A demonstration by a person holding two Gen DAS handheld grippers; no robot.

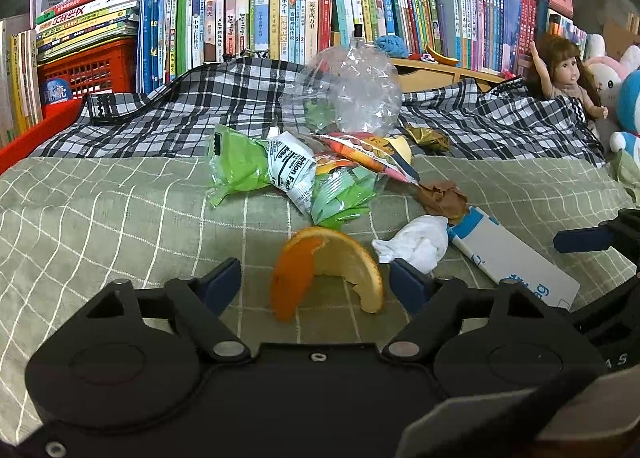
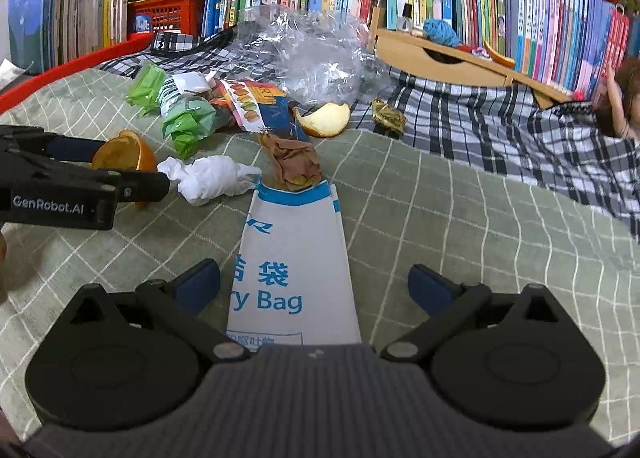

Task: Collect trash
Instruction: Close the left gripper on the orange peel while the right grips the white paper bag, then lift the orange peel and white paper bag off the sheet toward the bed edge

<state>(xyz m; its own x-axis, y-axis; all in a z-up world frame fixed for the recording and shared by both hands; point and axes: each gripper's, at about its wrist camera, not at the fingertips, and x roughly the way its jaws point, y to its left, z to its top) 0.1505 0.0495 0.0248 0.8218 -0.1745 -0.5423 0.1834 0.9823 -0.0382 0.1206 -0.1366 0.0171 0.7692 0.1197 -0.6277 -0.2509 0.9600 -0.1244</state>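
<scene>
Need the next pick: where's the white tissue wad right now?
The tissue lies on the green bedspread, between the orange peel to its left and the white paper bag to its right.

My left gripper carries "GenRobot.AI" in pale letters along its black side. The white and blue paper bag lying on the green checked bedcover reads "y Bag" in blue, with Chinese characters above, one of them "袋". A crumpled white wrapper in the litter pile shows "ition Fa" in black. Book spines along the bedcover's far edge bear Chinese titles, one reading "海底两万里".
</scene>
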